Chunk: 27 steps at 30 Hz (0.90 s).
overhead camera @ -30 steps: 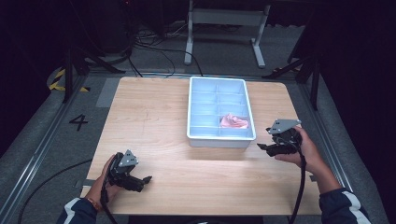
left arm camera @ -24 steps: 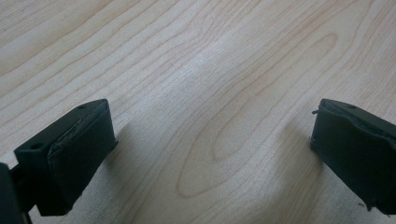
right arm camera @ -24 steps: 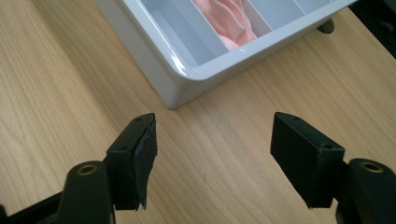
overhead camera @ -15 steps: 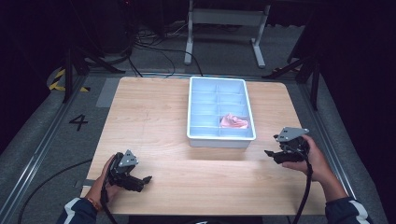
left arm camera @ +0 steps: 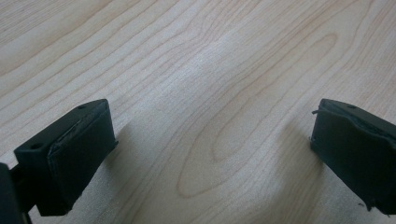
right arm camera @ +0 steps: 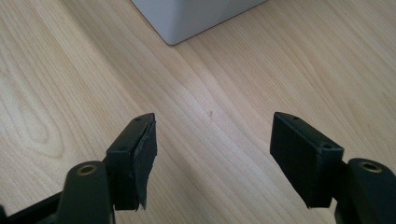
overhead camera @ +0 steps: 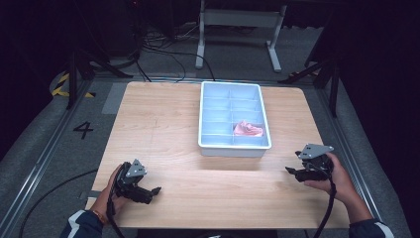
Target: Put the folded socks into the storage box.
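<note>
Two grippers sit low at the near edge of the worktop (overhead camera: 163, 124), one in each hand, both with nothing between their jaws. Nearest is the left gripper (overhead camera: 154, 190), at the near left corner, its grey plate on top and its cable trailing off the near edge; its tips aim rightward across the bare wood. In the left gripper view its jaws stand wide apart just over the wood grain. A little farther in, near the right edge, the right gripper (overhead camera: 288, 171) is held in the right hand (overhead camera: 333, 174), aimed leftward. In the right gripper view its jaws are likewise apart over bare wood, with a corner of the tray (right arm camera: 196, 18) ahead of them.

Beyond both grippers, right of centre, stands the pale blue tray (overhead camera: 204, 119), split into two columns of compartments. A pink crumpled thing (overhead camera: 247, 129) lies in its right column, in the second compartment from the near end, well apart from either gripper.

Farther off, past the worktop, lie grey floor, black cables and a metal frame.
</note>
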Each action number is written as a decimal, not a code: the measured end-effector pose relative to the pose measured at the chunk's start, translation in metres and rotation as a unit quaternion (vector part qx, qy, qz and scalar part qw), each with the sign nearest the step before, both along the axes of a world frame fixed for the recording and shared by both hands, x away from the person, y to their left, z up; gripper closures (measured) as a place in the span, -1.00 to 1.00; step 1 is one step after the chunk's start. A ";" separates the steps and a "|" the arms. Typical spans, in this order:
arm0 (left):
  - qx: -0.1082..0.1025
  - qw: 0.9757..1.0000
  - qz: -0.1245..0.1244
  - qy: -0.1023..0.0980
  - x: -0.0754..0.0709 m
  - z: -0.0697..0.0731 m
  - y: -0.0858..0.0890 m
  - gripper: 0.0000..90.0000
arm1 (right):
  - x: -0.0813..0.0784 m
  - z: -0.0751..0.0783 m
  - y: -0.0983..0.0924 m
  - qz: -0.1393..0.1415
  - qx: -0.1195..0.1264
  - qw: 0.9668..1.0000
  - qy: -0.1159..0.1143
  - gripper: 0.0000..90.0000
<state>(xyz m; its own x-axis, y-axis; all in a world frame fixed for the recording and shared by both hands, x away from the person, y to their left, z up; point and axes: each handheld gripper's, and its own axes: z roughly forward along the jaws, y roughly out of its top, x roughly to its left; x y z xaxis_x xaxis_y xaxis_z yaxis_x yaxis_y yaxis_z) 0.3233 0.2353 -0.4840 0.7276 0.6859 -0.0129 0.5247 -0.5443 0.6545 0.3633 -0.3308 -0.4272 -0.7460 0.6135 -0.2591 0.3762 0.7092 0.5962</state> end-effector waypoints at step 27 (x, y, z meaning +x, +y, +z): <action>0.001 1.000 0.000 -0.001 0.000 0.000 0.000 -1.00 | -0.034 -0.043 -0.041 -0.035 0.062 0.997 0.019 -0.30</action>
